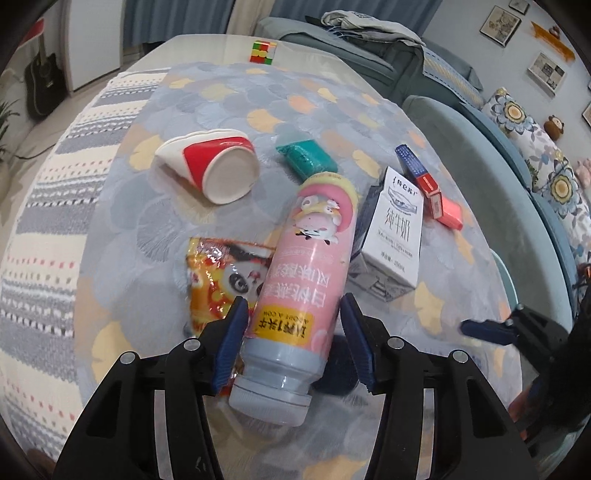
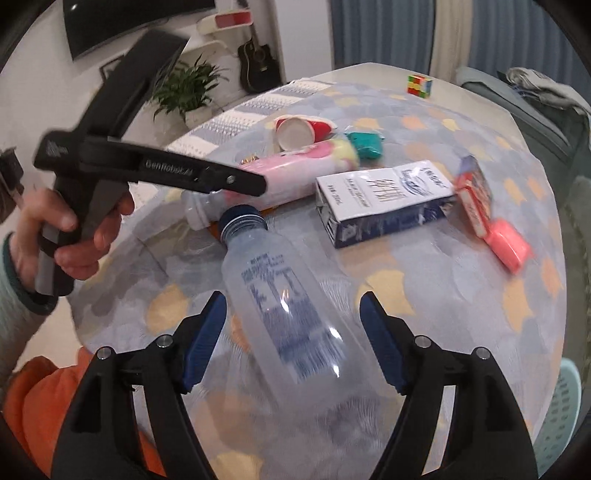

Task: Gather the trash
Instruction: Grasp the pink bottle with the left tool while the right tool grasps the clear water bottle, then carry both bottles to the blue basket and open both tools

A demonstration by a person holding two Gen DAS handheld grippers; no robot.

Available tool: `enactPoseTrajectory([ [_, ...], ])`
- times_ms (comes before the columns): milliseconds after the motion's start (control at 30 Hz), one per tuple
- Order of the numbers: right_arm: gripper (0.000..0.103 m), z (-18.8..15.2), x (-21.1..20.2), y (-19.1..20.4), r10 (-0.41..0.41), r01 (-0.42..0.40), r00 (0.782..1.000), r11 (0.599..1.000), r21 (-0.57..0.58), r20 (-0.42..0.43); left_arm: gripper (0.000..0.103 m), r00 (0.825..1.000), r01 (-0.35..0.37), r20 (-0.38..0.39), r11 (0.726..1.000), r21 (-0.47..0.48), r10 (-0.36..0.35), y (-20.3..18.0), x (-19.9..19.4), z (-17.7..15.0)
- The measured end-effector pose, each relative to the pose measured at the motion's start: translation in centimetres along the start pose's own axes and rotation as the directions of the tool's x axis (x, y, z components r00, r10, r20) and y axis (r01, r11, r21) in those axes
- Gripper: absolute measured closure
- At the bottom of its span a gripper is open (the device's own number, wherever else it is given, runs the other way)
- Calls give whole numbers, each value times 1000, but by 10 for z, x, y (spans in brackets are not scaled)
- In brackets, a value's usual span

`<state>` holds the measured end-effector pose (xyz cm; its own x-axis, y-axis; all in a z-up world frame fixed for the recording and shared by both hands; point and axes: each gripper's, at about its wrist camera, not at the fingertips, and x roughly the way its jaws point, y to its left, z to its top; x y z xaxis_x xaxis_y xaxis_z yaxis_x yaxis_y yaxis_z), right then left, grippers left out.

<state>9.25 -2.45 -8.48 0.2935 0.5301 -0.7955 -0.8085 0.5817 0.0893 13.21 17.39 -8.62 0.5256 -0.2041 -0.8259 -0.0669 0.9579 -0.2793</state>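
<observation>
Two grippers: left gripper (image 1: 293,332) clamps the pink bottle (image 1: 306,258); right gripper (image 2: 293,332), released, straddles the clear bottle (image 2: 280,306) beside it, which may roll.

Glossy plastic bottle (image 1: 303,280), matt woven tablecloth (image 1: 221,110)

Snack wrapper (image 1: 214,280) half hidden under pink bottle (image 1: 306,266); clear bottle (image 2: 291,317) base blurred, bottom edge cuts it.

Setting: a home living room. A sofa (image 1: 480,155) with flowered cushions (image 1: 517,114) and framed pictures (image 1: 500,20) on the wall stand beside the cloth-covered surface (image 1: 229,107). A guitar (image 2: 257,61), a potted plant (image 2: 188,92) and curtains (image 2: 388,33) sit behind it.
</observation>
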Motion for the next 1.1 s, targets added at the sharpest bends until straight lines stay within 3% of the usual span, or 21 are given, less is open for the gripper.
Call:
enactPoseTrajectory([
  [133, 36, 0, 11, 4, 8, -8, 1000, 1000, -12, -9, 52, 1000, 6, 6, 1000, -10, -6, 0, 3, 1],
  [200, 45, -4, 8, 4, 3, -3, 1000, 1000, -5, 2, 53, 1000, 6, 9, 1000, -9, -6, 0, 1, -1],
  [333, 48, -23, -10, -3, -103, 103, 995, 993, 52, 6, 54, 1000, 2, 6, 1000, -1, -2, -2, -5, -9],
  [467, 48, -51, -34, -24, -218, 216, 976, 957, 195, -10, 53, 1000, 11, -1, 1000, 24, -11, -9, -13, -20],
  [567, 48, -66, -47, -46, -288, 280, 957, 897, 342, -27, 37, 1000, 7, 3, 999, 36, -7, -19, -13, -24],
  [833, 47, -54, -34, -58, -271, 284, 959, 890, 358, -87, 39, 994, -109, -19, 993, 42, 110, -37, 18, -2],
  [900, 47, -53, -27, -57, -267, 286, 958, 886, 364, -104, 56, 991, -126, -35, 991, 34, 127, -35, 24, 0],
  [933, 47, -54, -24, -59, -256, 278, 961, 884, 377, -108, 57, 991, -127, -33, 992, 25, 127, -34, 24, -1],
  [1100, 50, -60, -35, -66, -236, 227, 971, 864, 450, -36, 57, 991, -117, 61, 993, -2, 117, -31, -1, -14],
])
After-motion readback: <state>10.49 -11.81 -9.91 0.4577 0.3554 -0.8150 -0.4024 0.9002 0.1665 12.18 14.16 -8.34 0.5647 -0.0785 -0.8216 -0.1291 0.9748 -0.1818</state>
